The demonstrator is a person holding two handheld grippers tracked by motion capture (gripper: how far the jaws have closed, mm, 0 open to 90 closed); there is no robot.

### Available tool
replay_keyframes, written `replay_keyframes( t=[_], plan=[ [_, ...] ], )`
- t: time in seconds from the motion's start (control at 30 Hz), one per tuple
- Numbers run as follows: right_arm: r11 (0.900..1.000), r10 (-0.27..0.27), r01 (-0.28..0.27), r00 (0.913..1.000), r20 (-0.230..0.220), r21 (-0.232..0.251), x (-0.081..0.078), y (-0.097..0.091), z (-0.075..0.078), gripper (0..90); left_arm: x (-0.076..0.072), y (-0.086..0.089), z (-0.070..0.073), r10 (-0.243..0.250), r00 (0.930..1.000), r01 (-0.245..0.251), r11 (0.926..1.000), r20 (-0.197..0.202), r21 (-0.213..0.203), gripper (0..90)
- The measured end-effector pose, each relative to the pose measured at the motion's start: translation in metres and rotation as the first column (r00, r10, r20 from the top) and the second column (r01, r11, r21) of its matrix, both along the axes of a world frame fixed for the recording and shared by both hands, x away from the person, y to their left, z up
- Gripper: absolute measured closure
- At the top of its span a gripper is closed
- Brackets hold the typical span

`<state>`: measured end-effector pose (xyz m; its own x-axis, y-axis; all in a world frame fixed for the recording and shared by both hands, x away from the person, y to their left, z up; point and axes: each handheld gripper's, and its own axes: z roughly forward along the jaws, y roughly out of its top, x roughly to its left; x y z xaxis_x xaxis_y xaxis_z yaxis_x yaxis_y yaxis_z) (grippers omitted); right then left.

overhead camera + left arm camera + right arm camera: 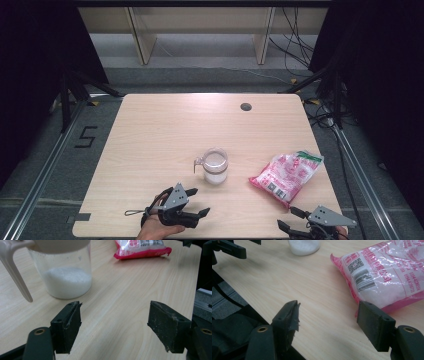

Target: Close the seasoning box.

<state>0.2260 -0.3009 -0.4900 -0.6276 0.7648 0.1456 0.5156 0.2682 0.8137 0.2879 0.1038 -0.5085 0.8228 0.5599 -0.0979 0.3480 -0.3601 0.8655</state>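
Currently, your left gripper (198,202) sits at the near edge of the table (160,130), left of centre, with your hand (159,229) behind it. Its jaws stand wide apart and hold nothing; in the left gripper view (113,325) bare wood shows between them.

Your right gripper (291,218) sits at the near right corner of the table. Its jaws also stand wide apart and hold nothing. In the right gripper view (328,320) the right jaw overlaps the near pink edge of the bag (384,275); whether it touches the bag cannot be told.

Note the positions of the two items:

1. Jar (215,166): clear, upright, near the centre of the table, just beyond the left gripper. White grains fill its lower part. A pale handle (15,272) hangs down its left side in the left gripper view, where the jar (65,277) stands just beyond the left jaw.
2. Bag: pink and clear, printed with a barcode, lying flat on the right side of the table (289,175), to the right of the jar and apart from it, just beyond the right gripper.

A dark round grommet (245,106) sits near the far edge of the table.
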Motion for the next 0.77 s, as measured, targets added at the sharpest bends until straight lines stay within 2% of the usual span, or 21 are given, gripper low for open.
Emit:
replay_keyframes(
  t=[0.03, 0.07, 0.1, 0.2, 0.23, 0.27, 0.3, 0.37, 0.47, 0.5, 0.53, 0.57, 0.6, 0.63, 0.67, 0.7, 0.73, 0.77],
  plan=[
    [0.9999, -0.017, 0.017, 0.9994, -0.032, 0.001, -0.0028, 0.0018, 0.0008, 34.6, -0.001, 0.0, -0.0018, 0.0, 1.0, 0.0, 1.0, -0.004, 0.004, 25.7],
    [1.0, -0.001, 0.001, 1.0, -0.007, -0.009, -0.0011, 0.0014, -0.0005, 34.5, -0.0013, 0.0009, -0.0031, -0.001, 1.0, 0.001, 0.9997, 0.001, 0.024, 25.7],
    [1.0, -0.009, 0.009, 0.9994, -0.033, -0.003, -0.0032, 0.0033, -0.0001, 34.5, -0.0029, -0.0003, -0.0045, 0.0, 0.9999, 0.0, 1.0, -0.012, 0.003, 25.6],
    [0.9995, 0.009, -0.01, 0.9995, -0.029, -0.029, -0.0019, 0.0034, -0.0009, 34.3, -0.0051, 0.0009, -0.0059, -0.003, 0.9998, 0.003, 0.9999, -0.019, 0.01, 25.6],
    [0.9991, 0.025, -0.025, 0.9997, -0.007, -0.034, -0.0004, 0.0038, -0.0021, 34.1, -0.0058, 0.0001, -0.007, 0.005, 0.9998, -0.005, 0.9999, -0.02, -0.009, 25.6],
    [0.9987, 0.031, -0.031, 0.9995, 0.001, -0.042, 0.0001, 0.0039, -0.0023, 34.0, -0.006, 0.0019, -0.0067, 0.0, 0.9998, 0.001, 1.0, -0.018, 0.009, 25.6],
    [0.9998, 0.0, -0.001, 0.9988, -0.05, -0.019, -0.0036, 0.0064, -0.0015, 34.0, -0.0063, 0.0023, -0.0071, 0.003, 0.9997, -0.003, 1.0, -0.022, 0.009, 25.6],
    [0.9991, 0.018, -0.019, 0.9997, -0.013, -0.038, -0.0003, 0.0048, -0.0028, 33.7, -0.0048, 0.0039, -0.0086, 0.01, 0.9994, -0.01, 0.9999, -0.034, 0.012, 25.5],
    [0.9987, 0.021, -0.023, 0.9992, -0.035, -0.047, -0.0009, 0.0058, -0.0024, 33.6, -0.0038, 0.0052, -0.0097, 0.012, 0.9986, -0.011, 0.9997, -0.051, 0.02, 24.9],
    [0.9994, 0.001, -0.004, 0.9978, -0.066, -0.035, -0.0035, 0.0075, -0.0017, 33.5, -0.0041, 0.006, -0.0098, 0.002, 0.9986, 0.001, 0.9989, -0.052, 0.047, 24.9],
    [0.9989, 0.012, -0.014, 0.9988, -0.047, -0.045, -0.0019, 0.0068, -0.0025, 33.6, -0.004, 0.0061, -0.0099, 0.004, 0.999, -0.001, 0.9979, -0.045, 0.065, 25.0],
    [0.9986, 0.013, -0.015, 0.9992, -0.038, -0.05, -0.0011, 0.0071, -0.0031, 33.6, -0.0037, 0.0056, -0.0111, 0.007, 0.999, -0.005, 0.9982, -0.045, 0.06, 25.0],
    [0.999, 0.009, -0.011, 0.9985, -0.054, -0.042, -0.0021, 0.0068, -0.0023, 33.5, -0.0035, 0.0059, -0.0112, 0.004, 0.9987, -0.001, 0.998, -0.051, 0.063, 25.1],
    [0.9993, 0.005, -0.007, 0.998, -0.063, -0.037, -0.0027, 0.0069, -0.002, 33.5, -0.0043, 0.0049, -0.0114, 0.011, 0.998, -0.008, 0.999, -0.062, 0.044, 25.0],
    [0.9995, -0.002, 0.0, 0.9969, -0.079, -0.031, -0.0039, 0.0076, -0.0016, 33.6, -0.0036, 0.0058, -0.0116, 0.013, 0.9983, -0.01, 0.9987, -0.057, 0.049, 25.0],
    [0.9991, 0.008, -0.01, 0.9989, -0.045, -0.041, -0.0012, 0.0073, -0.0037, 33.5, -0.0028, 0.007, -0.0115, 0.015, 0.9984, -0.012, 0.9983, -0.054, 0.056, 25.0],
    [0.999, 0.007, -0.009, 0.9987, -0.05, -0.043, -0.0015, 0.0071, -0.0032, 33.6, -0.0031, 0.007, -0.0113, 0.018, 0.9979, -0.015, 0.9986, -0.063, 0.05, 25.0],
    [0.9991, 0.008, -0.01, 0.999, -0.044, -0.042, -0.001, 0.0073, -0.0037, 33.5, -0.0015, 0.0088, -0.0113, 0.009, 0.9986, -0.006, 0.9974, -0.052, 0.072, 25.0]
  ],
)
